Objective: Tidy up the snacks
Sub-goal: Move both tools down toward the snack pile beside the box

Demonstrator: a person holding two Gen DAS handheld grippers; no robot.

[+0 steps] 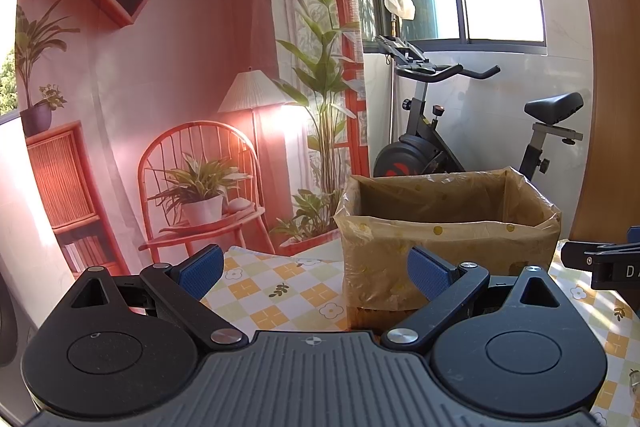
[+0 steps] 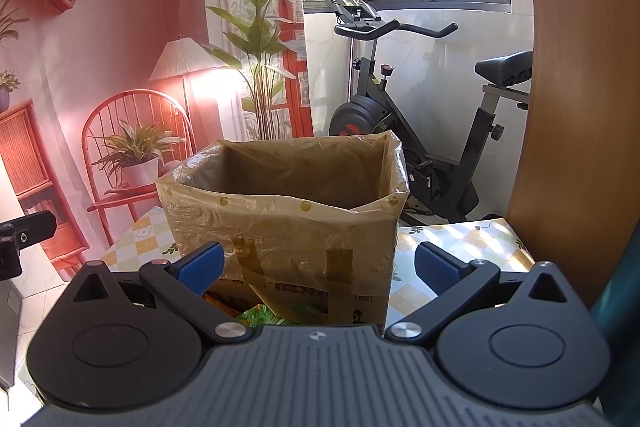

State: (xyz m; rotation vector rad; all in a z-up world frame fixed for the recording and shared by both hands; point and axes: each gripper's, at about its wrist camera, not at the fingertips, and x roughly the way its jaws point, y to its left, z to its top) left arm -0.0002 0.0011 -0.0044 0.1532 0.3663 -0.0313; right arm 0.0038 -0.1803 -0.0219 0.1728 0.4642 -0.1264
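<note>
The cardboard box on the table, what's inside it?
The cardboard box holds a yellowish plastic liner folded over its rim. From both views its bottom is hidden by the front wall, so any snacks inside cannot be seen.

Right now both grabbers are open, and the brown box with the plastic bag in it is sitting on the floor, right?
Not quite. The box sits on the checked tablecloth on the table, not the floor; the right wrist view shows it. Both the left gripper and the right gripper are open.
</note>
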